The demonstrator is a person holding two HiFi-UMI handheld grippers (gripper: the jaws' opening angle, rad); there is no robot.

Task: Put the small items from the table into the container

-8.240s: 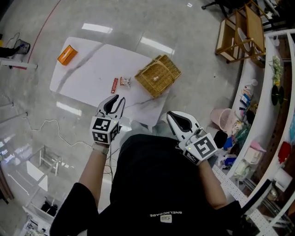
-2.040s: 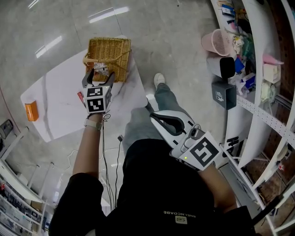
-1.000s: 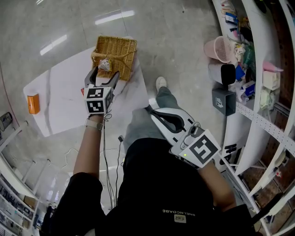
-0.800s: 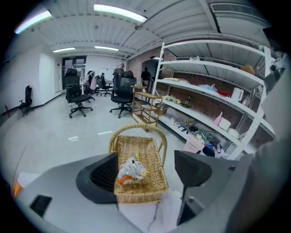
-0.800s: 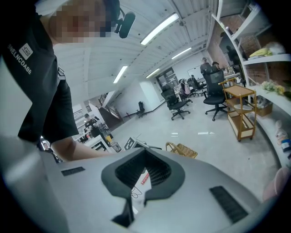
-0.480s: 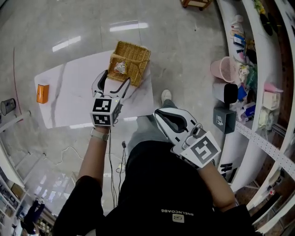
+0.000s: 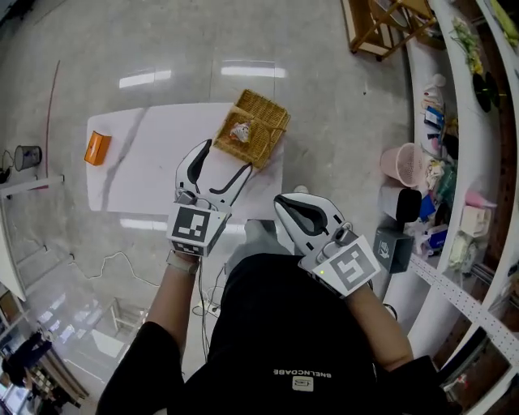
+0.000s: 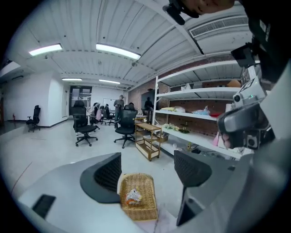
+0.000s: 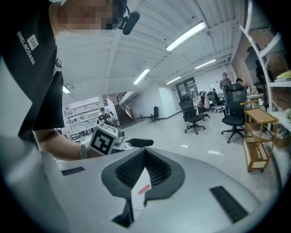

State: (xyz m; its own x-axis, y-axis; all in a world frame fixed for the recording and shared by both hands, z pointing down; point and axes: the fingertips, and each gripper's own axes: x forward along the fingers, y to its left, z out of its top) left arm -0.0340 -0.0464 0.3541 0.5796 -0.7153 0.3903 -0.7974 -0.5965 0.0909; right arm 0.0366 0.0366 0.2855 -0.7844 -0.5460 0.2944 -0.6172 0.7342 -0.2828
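Lowest in the head view, the right gripper [image 7: 282,203] is held close against the person's black shirt [image 7: 284,324]. Its own view shows its jaws pressed together with nothing gripped [image 9: 144,154]. Just left of centre, the left gripper [image 7: 225,158] hangs over the near edge of the white table [image 7: 154,162]. Its jaws are spread wide and empty. In the left gripper view [image 8: 148,173] the open gap frames the wicker basket [image 8: 142,215] low in the picture, but the basket stands well beyond the fingertips, not touched by them. The basket [image 7: 272,121] sits on the table's right end, at upper centre of the head view, and a small crinkled packet [image 7: 240,132] lies inside it on the bottom; the same packet [image 8: 133,196] shows in the left gripper view. At the table's left end, well apart from the basket, an orange packet [image 7: 96,148] lies flat on the tabletop. Farther off, a pink bin [image 7: 401,164] stands on the floor at the right, beside long white shelves [image 7: 478,105], and a wooden cart [image 7: 381,24] stands at the upper right.
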